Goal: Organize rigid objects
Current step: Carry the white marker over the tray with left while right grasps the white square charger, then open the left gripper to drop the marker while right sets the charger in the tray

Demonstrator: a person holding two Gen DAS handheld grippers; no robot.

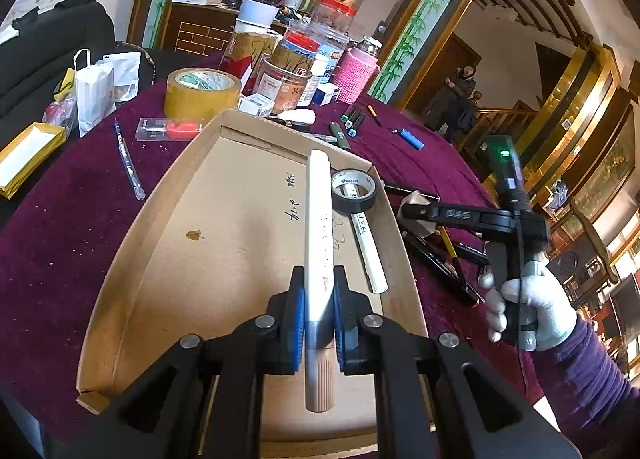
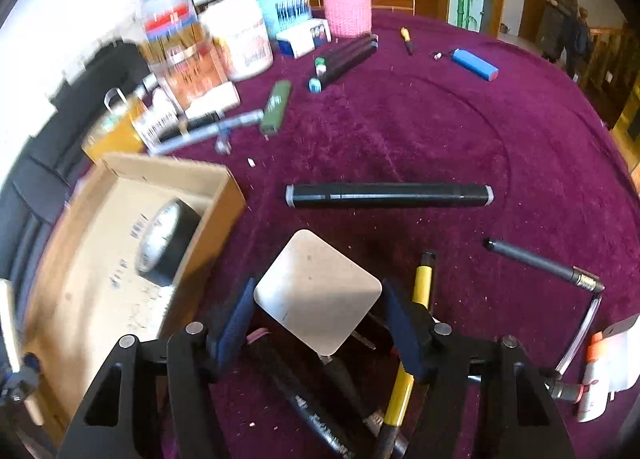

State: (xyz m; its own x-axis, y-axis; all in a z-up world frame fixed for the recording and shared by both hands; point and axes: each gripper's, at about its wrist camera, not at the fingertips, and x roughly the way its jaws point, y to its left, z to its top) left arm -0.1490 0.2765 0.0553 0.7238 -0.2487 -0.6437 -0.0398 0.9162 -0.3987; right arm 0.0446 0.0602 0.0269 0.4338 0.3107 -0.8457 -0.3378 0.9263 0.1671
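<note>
Left hand-held gripper (image 1: 316, 309) clamps white marker (image 1: 319, 219) above cardboard tray (image 1: 132, 259); right (image 2: 320, 319) grips square plate (image 2: 318, 291).

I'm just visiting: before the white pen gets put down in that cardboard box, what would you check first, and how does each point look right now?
1. Left gripper holds the white pen firmly between its fingers: ok.
2. Pen is above the cardboard box, not the cloth: ok.
3. Bare box floor beneath the pen: ok.
4. Pen clear of the black tape roll: close beside it, cannot tell.
5. Right gripper out of the way, outside the box: ok.
6. Right gripper's grip on the square card: cannot tell.
</note>
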